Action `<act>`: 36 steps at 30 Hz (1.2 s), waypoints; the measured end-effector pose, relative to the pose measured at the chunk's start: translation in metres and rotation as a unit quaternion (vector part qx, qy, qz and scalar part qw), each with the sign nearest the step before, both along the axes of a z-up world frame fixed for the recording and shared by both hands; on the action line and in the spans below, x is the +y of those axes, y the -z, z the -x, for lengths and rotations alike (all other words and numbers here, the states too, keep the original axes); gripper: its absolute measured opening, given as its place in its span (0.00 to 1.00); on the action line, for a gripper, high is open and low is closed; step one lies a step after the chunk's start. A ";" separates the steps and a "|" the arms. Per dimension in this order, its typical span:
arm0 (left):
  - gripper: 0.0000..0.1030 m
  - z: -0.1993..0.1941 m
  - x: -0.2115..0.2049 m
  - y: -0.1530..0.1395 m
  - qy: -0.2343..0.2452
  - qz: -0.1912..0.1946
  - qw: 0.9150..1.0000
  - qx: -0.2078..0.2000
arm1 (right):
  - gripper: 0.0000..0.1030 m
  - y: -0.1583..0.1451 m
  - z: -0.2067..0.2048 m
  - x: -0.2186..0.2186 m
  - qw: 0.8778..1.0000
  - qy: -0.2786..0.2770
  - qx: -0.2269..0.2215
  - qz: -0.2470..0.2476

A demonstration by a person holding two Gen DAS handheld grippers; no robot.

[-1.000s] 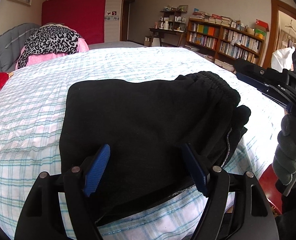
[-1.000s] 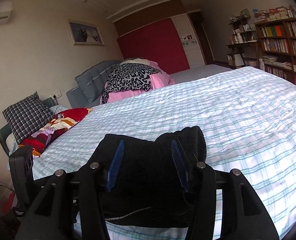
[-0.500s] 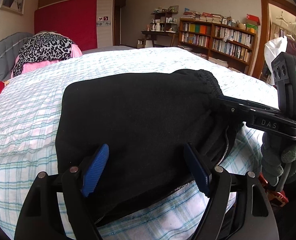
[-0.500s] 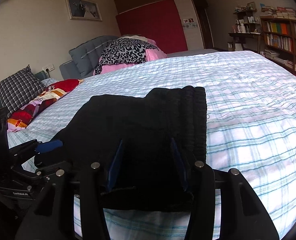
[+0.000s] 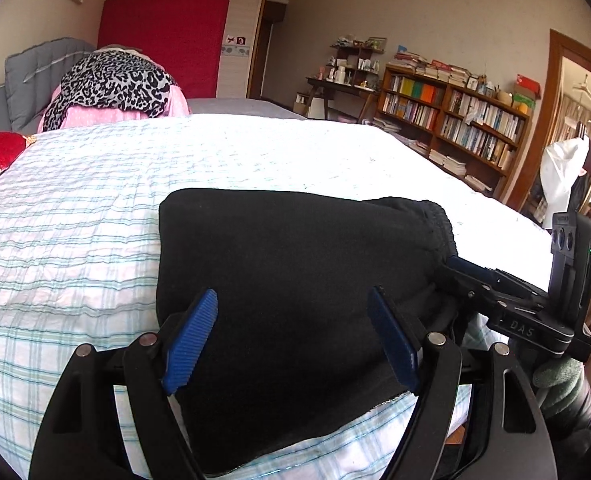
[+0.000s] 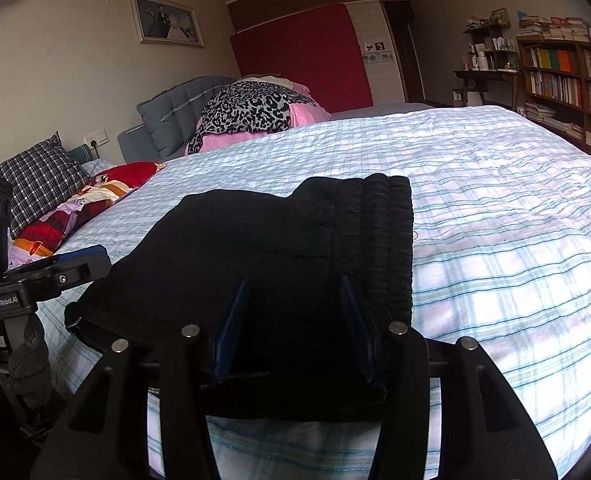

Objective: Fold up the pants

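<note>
The left claw (image 5: 291, 336) stands wide, its two blue pads (image 5: 191, 340) apart over the near part of the black pants (image 5: 295, 272), one pad near the left edge of the cloth and the other toward its right side. The pads do not pinch the cloth; they sit above it, tilted down toward the bed (image 5: 95, 208). The right claw (image 6: 291, 324) is set narrower, its pads (image 6: 231, 328) roughly half apart, and it too slants down at the near edge of the pants (image 6: 275, 248). Whether its pads press any fold of cloth I cannot tell, since the black fabric and the dark fingers run together there.

In the left camera's view the right claw (image 5: 455, 266) comes in from the right side, its tip touching the pants just below the waistband (image 5: 435, 216), with a gloved hand (image 5: 559, 380) under its handle. In the right camera's view the left claw (image 6: 83, 254) shows at the left edge, just beside the far left corner of the pants, with a gloved hand (image 6: 29, 364) beneath it.

The pants lie folded into a compact dark bundle at the near edge of the checked bedcover (image 6: 495, 220), the ribbed waistband (image 6: 375, 220) on the right side. Further up the bed a leopard-print cloth (image 6: 251, 108) lies over something pink, and a bookshelf (image 5: 455, 120) full of books stands by the wall.
</note>
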State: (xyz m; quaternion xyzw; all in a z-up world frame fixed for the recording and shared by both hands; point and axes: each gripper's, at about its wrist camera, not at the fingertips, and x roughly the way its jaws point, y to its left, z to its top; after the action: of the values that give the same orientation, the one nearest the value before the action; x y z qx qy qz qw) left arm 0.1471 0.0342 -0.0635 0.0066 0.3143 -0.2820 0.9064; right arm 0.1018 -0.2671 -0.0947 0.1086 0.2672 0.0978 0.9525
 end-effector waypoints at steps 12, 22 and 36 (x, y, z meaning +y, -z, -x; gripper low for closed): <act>0.76 0.012 0.005 0.038 -0.003 -0.039 0.999 0.013 | 0.47 -0.001 0.001 0.003 1.000 -0.004 0.001 0.007; 0.76 -0.008 0.015 0.003 -0.006 0.014 1.000 0.017 | 0.50 -0.060 -0.014 0.007 0.999 -0.017 -0.024 0.021; 0.76 0.006 -0.014 0.024 0.039 -0.027 0.999 0.011 | 0.50 -0.017 -0.106 -0.028 0.994 0.025 0.107 -0.025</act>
State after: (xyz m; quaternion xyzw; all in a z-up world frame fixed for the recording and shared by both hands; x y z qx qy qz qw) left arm 0.1407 0.0202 -0.0877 0.0398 0.3311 -0.3087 0.8908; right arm 0.2076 -0.2951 -0.0776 0.1488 0.3627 0.0687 0.9174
